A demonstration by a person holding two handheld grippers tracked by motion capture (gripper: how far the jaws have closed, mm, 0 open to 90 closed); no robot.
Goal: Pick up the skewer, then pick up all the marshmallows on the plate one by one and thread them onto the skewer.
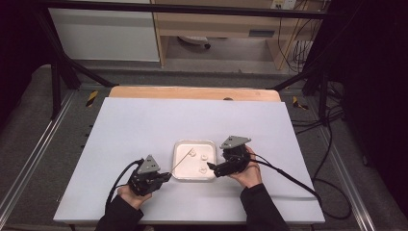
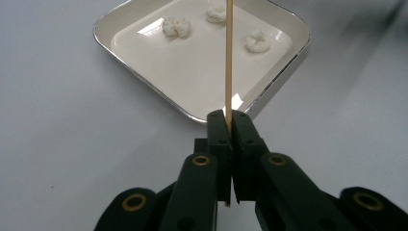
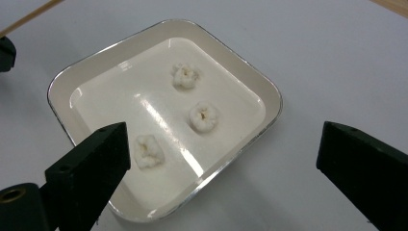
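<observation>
A white square tray [image 1: 194,142] sits on the table and holds three small white puffy pieces [image 1: 192,153] [image 1: 204,157] [image 1: 203,170]. My left gripper [image 1: 166,176] is at the tray's left front corner, shut on a thin wooden skewer [image 1: 180,161] that slants up over the tray. In the left gripper view the skewer [image 2: 228,57] rises from between the closed jaws [image 2: 230,120] across the tray [image 2: 144,79] toward the pieces [image 2: 176,26]. My right gripper [image 1: 211,168] is at the tray's right front, open, nothing between its jaws [image 3: 223,144]. Below it lie the pieces [image 3: 203,116] [image 3: 148,150] [image 3: 185,75].
The table is a wide white sheet [image 1: 144,125] with a wooden strip [image 1: 192,92] along its far edge. Cables [image 1: 288,175] trail from both grippers toward the front and right. Black frame posts [image 1: 55,82] stand at the far corners.
</observation>
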